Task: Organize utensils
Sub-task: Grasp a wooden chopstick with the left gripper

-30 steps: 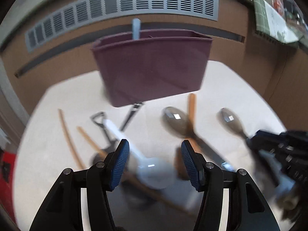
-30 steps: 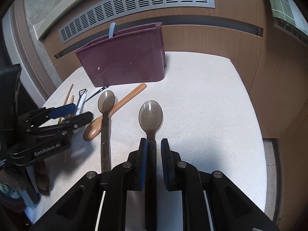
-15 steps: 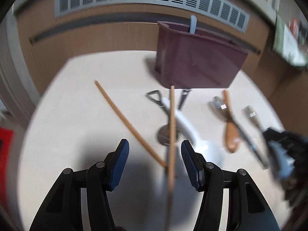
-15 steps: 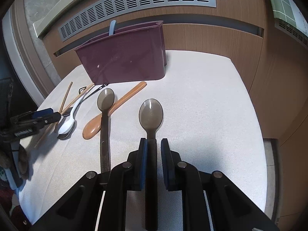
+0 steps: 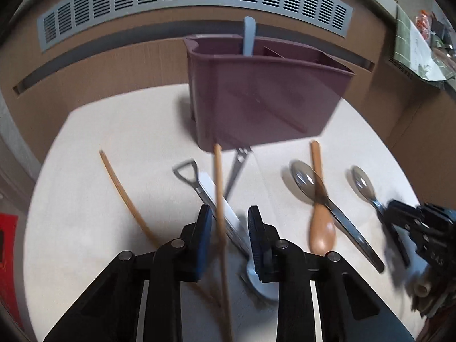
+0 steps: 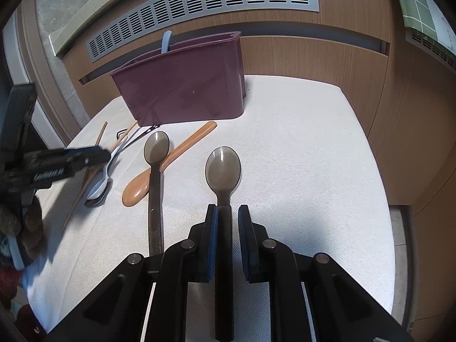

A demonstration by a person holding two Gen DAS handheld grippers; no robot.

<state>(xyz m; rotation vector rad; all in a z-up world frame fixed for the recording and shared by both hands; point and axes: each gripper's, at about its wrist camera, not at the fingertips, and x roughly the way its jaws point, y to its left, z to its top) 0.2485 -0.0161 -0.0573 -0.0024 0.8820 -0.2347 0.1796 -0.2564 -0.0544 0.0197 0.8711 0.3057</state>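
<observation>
Left gripper [image 5: 229, 222]: jaws narrowed but not closed, with a wooden chopstick [image 5: 220, 199] running lengthwise between the blue pads. The stick lies close to the left pad [image 5: 205, 228]; whether the pads touch it cannot be told, as the view is blurred. A gap shows between the stick and the right pad.

Under and just ahead of this gripper lie a white spoon [image 5: 219, 199] and a metal utensil with a loop handle [image 5: 185, 173], crossing beneath the chopstick. A second chopstick [image 5: 125, 196] lies to the left, apart from the first. A fork [image 5: 238, 165] lies ahead, its tines next to the caddy base.

Maroon caddy [image 5: 268, 99]: upright on the white mat [image 5: 119, 131], straight ahead of the left gripper. One pale blue handle [image 5: 249, 35] stands in its rear left compartment.

To the right of the left gripper: a wooden spoon [image 5: 320, 216] crossed by a dark spoon [image 5: 325, 193].

Right gripper [image 6: 227, 228]: jaws narrow, around the handle of a second dark spoon [image 6: 223, 171]. The left pad is against the handle; a thin gap shows on the right side. The bowl points forward, toward the caddy [image 6: 182, 91], well short of it. The spoon appears to lie on the mat [image 6: 299, 148].
</observation>
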